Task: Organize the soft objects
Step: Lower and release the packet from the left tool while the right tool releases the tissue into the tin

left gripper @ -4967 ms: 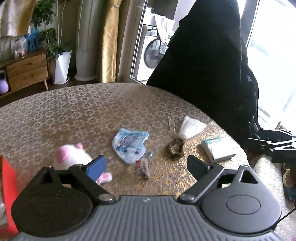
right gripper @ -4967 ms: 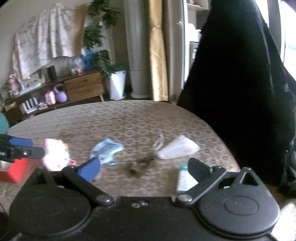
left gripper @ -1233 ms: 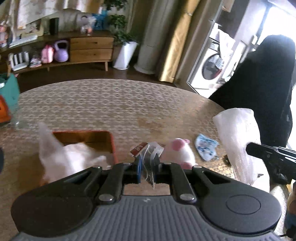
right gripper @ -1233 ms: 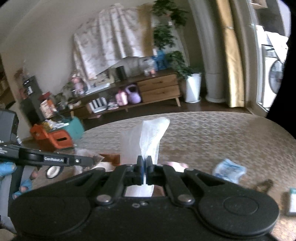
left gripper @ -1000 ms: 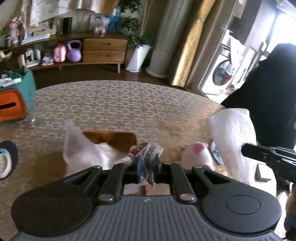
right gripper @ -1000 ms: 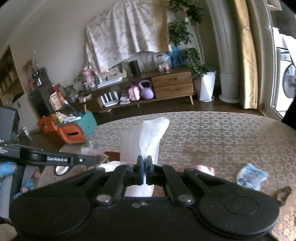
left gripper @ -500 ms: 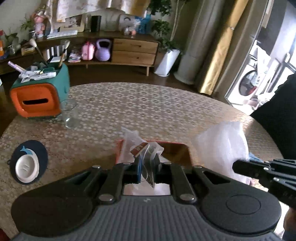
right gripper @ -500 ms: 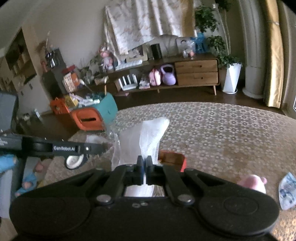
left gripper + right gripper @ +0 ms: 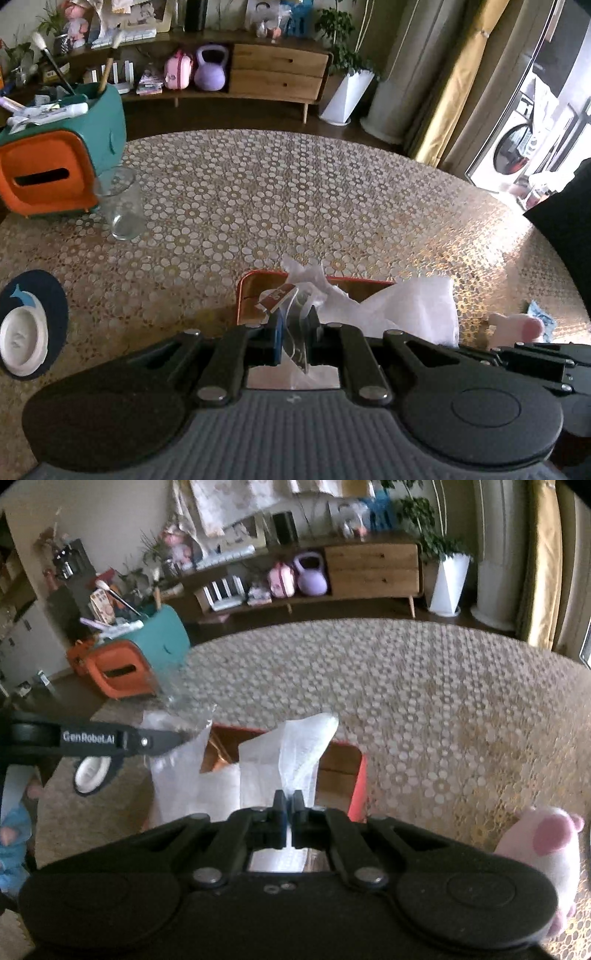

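Left gripper point(image 9: 294, 334) pinches a clear packet point(image 9: 286, 301) with a red label; right gripper point(image 9: 289, 821) is clamped on a white mask point(image 9: 301, 751). Both hang over the orange tray point(image 9: 245, 291), which already holds crumpled white wrapping point(image 9: 314, 282). Risk: the two grippers crowd one small tray and may collide, and a light, limp item released off-centre could drape over the rim onto the table point(image 9: 258, 192). The pink plush point(image 9: 535, 843) lies outside the tray.
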### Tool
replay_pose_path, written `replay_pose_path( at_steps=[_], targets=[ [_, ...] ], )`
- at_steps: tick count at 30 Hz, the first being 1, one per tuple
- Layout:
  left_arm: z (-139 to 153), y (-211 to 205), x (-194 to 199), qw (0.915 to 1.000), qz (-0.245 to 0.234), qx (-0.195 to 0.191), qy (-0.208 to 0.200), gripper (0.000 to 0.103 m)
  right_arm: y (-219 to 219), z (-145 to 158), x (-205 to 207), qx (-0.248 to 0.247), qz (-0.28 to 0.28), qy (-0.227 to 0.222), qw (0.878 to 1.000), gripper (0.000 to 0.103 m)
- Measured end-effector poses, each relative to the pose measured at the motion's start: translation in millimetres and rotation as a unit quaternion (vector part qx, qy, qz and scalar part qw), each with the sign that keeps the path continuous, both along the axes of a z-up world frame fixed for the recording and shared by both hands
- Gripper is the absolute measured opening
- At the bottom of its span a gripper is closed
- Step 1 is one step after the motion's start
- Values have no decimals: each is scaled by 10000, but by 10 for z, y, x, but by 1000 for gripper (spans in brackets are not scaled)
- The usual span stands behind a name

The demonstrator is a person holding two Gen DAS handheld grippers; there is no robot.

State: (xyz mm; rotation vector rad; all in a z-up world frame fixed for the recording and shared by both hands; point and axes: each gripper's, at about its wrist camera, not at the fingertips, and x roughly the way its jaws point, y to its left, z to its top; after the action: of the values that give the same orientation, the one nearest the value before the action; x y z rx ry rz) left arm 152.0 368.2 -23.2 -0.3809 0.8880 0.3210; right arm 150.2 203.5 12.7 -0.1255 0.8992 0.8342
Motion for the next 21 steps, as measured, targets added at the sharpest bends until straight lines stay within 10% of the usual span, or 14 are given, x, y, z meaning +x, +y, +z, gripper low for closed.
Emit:
replay_pose_path(
  at_steps=[21],
  targets=[
    [-608,-65,451,9987,-172,64,479,11,216,-429,114,-357,93,144,9992,1]
  ],
)
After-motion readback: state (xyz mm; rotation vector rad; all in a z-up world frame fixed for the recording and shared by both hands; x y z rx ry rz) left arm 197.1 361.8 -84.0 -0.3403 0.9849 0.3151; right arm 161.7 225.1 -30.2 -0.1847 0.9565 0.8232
